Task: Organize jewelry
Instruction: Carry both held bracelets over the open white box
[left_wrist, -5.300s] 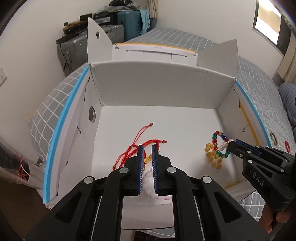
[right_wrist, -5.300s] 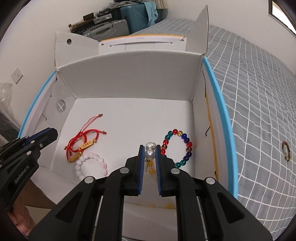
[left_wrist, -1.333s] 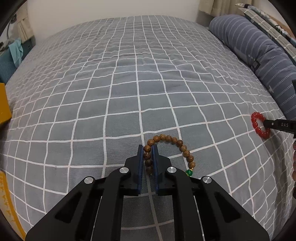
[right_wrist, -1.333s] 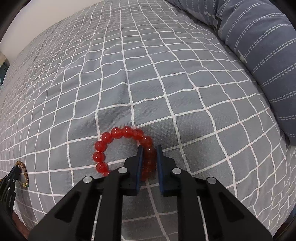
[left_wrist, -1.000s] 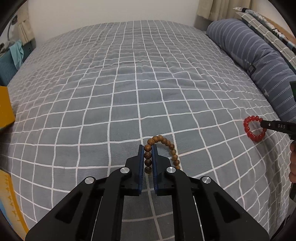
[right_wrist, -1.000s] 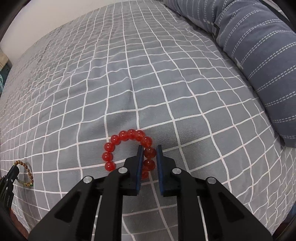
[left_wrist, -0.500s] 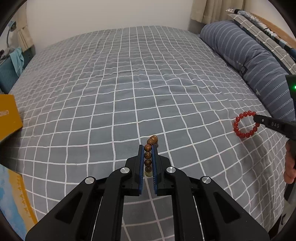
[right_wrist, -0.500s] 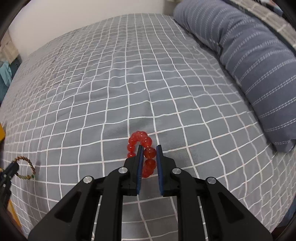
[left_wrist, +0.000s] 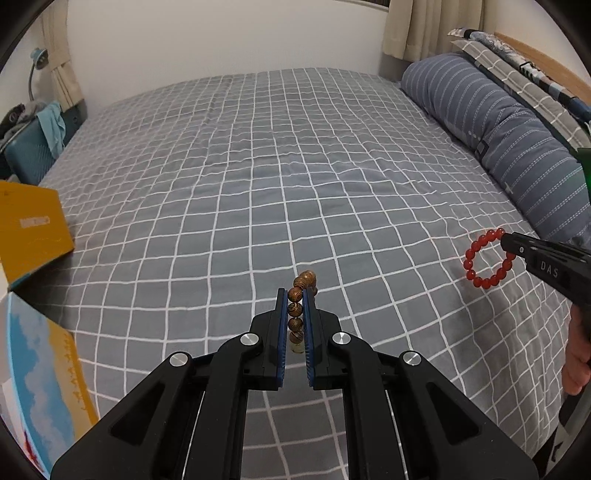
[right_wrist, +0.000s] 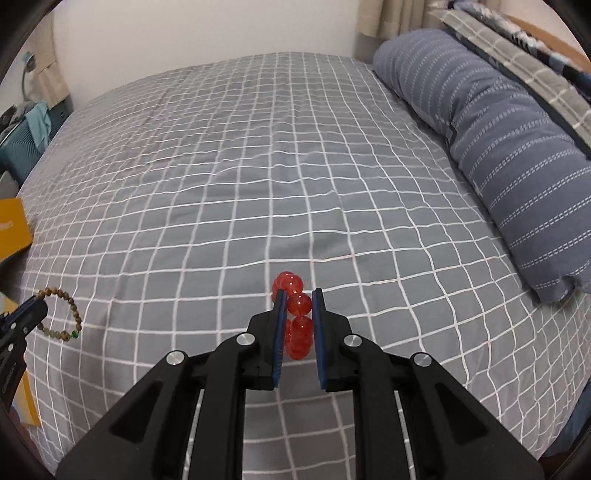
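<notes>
Left tongs: my left gripper (left_wrist: 295, 295) has its blue-padded jaws clamped on the brown wooden-bead bracelet (left_wrist: 297, 314); the loop hangs edge-on between the pads, clear of the bed.
Right tongs: my right gripper (right_wrist: 297, 295) is pinched onto the glossy red round-bead bracelet (right_wrist: 297, 325), which likewise dangles free above the cover.
Cross views: from the left camera, my right gripper (left_wrist: 508, 242) shows at the right edge, the red bracelet (left_wrist: 484, 258) hanging from its tip as an open ring; from the right camera, my left gripper (right_wrist: 38, 301) shows at the left edge with the wooden bracelet (right_wrist: 59, 314), a small green bead at the loop's low end.
Hand: part of my right hand (left_wrist: 578, 354) shows behind its gripper.
Bed: grey bedspread with a white grid (left_wrist: 258, 177) lies beneath both bracelets.
Pillow: long blue pillow with pale dashed stripes (right_wrist: 509, 147) lies along the right side.
Left margin: yellow cardboard flap (left_wrist: 33, 229) lies at the bed's edge; a teal suitcase (left_wrist: 27, 155) stands beyond.
</notes>
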